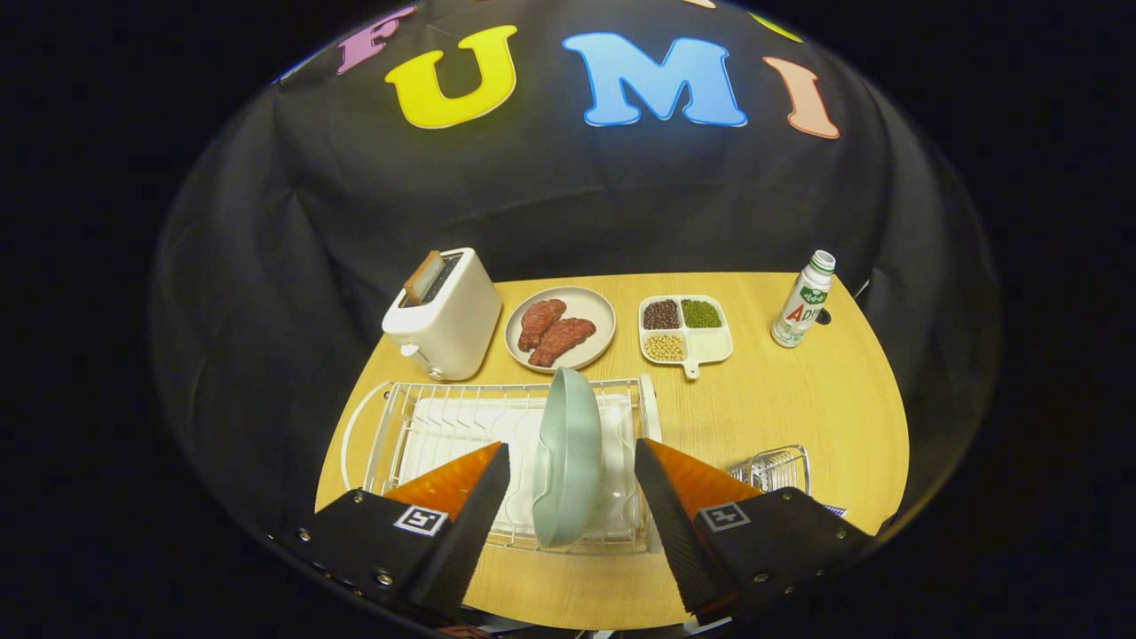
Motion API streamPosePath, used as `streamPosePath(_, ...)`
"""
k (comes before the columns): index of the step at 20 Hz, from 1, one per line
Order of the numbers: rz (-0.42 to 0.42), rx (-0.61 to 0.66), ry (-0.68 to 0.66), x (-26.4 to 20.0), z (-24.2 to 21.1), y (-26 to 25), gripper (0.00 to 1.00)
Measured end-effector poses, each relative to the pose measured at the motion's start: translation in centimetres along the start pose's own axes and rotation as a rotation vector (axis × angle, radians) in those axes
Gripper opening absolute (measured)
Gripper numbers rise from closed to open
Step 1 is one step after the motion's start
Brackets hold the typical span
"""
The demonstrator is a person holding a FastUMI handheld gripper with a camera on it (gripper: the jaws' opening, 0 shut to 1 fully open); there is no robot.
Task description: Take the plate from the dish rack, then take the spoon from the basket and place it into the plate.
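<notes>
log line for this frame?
phase: approach plate | gripper: jaws open, either side of green plate, no contact | plate: on edge in dish rack | basket: beside right jaw

My right finger covers most of the wire basket; contents can't be made out, spoon not identifiable. Both my fingers hide the near corners of the dish rack. Plate stands on edge between my spread fingers, so only its rim and back show; it blocks the rack slots behind it. Bottle label too small to tell. Item in the toaster slot mostly sunk inside. Divided dish contents too small to identify.
</notes>
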State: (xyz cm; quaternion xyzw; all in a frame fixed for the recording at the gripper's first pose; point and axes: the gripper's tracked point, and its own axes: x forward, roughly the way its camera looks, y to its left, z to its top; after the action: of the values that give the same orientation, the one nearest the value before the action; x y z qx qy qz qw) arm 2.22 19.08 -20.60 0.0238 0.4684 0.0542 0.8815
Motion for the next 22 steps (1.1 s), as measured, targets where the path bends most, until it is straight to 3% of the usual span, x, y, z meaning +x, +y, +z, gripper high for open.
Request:
streamPosePath(5,-0.074,0.030,0.088,2.8,-0.8,-0.8,0.88)
streamPosePath(7,-0.107,0.042,0.122,3.7,-1.4,-1.1,0.74)
streamPosePath(9,-0.161,0.034,0.125,4.2,-1.6,-1.6,0.72)
streamPosePath(10,-0.163,0.033,0.136,4.6,-1.9,-1.0,0.54)
streamPosePath(13,-0.207,0.012,0.209,5.0,-3.4,-1.1,0.51)
streamPosePath(14,-0.239,0.018,0.199,5.4,-3.3,-1.4,0.25)
streamPosePath(16,-0.299,-0.002,0.204,5.5,-3.3,-2.1,0.25)
streamPosePath(18,-0.329,-0.030,0.216,5.2,-3.1,-2.1,0.13)
streamPosePath(22,-0.402,-0.099,0.274,4.9,-2.8,-1.6,0.13)
